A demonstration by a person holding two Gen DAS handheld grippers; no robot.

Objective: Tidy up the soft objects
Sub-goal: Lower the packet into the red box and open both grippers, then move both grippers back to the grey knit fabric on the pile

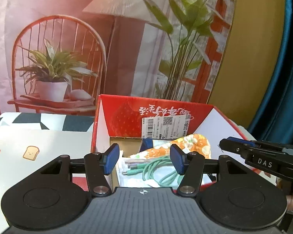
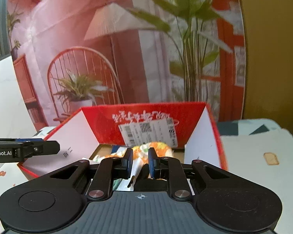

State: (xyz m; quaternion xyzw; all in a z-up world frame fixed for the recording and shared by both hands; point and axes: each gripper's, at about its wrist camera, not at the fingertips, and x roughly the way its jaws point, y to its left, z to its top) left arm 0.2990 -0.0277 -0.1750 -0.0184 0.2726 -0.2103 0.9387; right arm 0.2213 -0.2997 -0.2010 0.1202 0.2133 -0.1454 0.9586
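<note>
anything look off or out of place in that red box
One thing: a green charging cable lies loosely coiled in the red box beside the orange floral cloth, a hard item among soft ones. The shipping label on the box's back wall reads upside down. Nothing looks spilled or damaged.

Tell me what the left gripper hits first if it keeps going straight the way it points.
Probably the green cable coiled in the red box: it lies right ahead between the open fingers of the left gripper. Depth is unclear; the orange floral cloth lies just beyond.
</note>
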